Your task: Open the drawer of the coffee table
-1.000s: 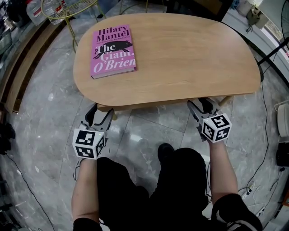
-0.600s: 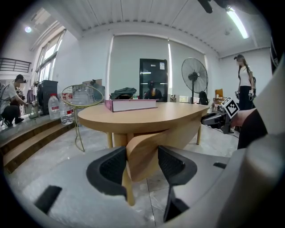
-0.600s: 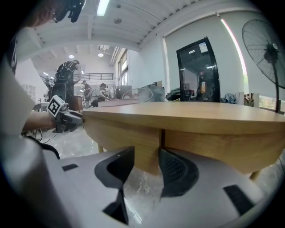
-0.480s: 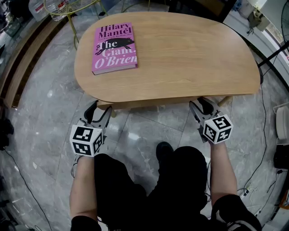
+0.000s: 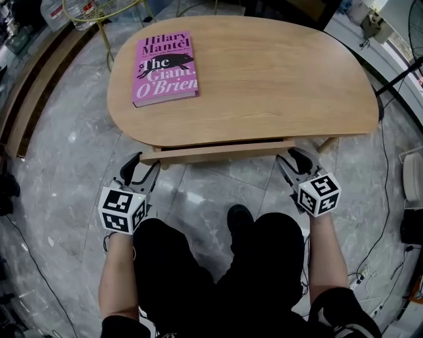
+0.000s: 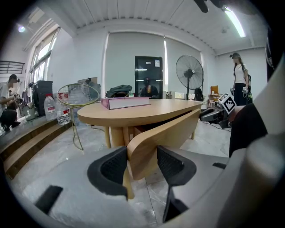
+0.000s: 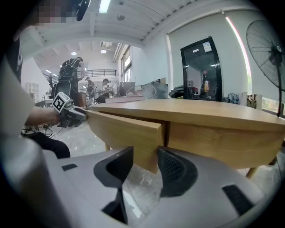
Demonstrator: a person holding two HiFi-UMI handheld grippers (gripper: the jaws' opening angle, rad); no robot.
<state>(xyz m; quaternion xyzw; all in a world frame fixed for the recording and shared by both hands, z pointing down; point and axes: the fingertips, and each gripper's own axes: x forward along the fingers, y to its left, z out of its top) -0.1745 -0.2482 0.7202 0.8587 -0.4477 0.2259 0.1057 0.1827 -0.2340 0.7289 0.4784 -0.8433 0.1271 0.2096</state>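
The oval wooden coffee table [image 5: 264, 79] has its drawer front [image 5: 218, 150] standing a little way out from under the near edge. My left gripper [image 5: 144, 165] holds the front's curved left end. In the left gripper view that wood [image 6: 164, 133] fills the gap of the left gripper [image 6: 141, 164] and both pads touch it; these jaws have just been closing. My right gripper [image 5: 297, 157] is at the front's right end. There the panel's corner [image 7: 124, 133] sits between the jaws of the right gripper [image 7: 144, 167], which have just eased open slightly.
A pink book [image 5: 165, 69] lies on the table's far left. A yellow wire side table [image 5: 99, 10] and a wooden step [image 5: 33, 86] stand at the left. My legs and shoe [image 5: 239, 218] are just before the drawer. Cables run along the floor at the right.
The drawer front has come out from under the tabletop toward me. Both grippers have drawn back with it, and their jaws have narrowed onto its ends.
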